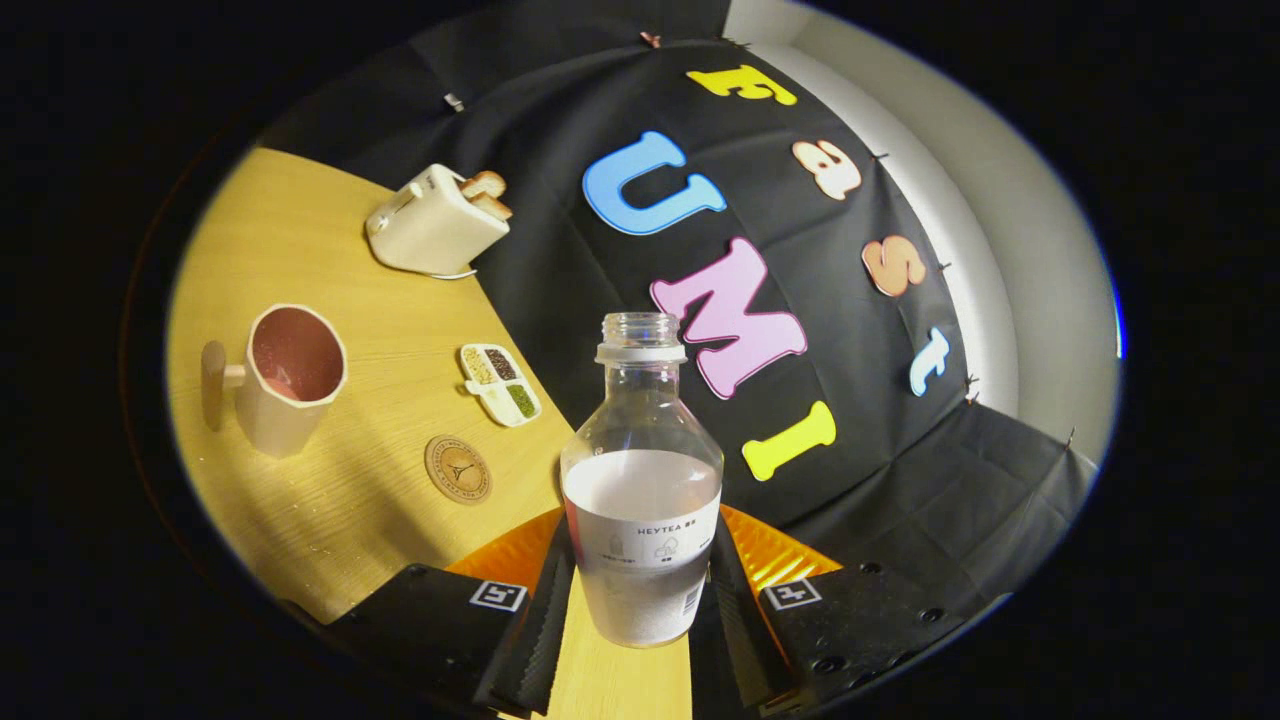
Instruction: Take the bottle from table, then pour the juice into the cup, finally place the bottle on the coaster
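Note:
A clear, uncapped bottle [641, 480] with pale juice in its lower half stands between my two fingers, and my gripper [640, 600] is shut on its labelled body. The whole view is tilted, with the table [330, 500] slanting away to the left. A cream cup [290, 375] with a handle and a reddish inside sits on the table well to the left of the bottle. A round brown coaster [458, 469] lies between the cup and the bottle, nearer the fingers.
A cream toaster [435, 222] holding bread slices stands at the table's far end by the black cloth wall. A small white divided dish [500, 384] with grains lies just beyond the coaster.

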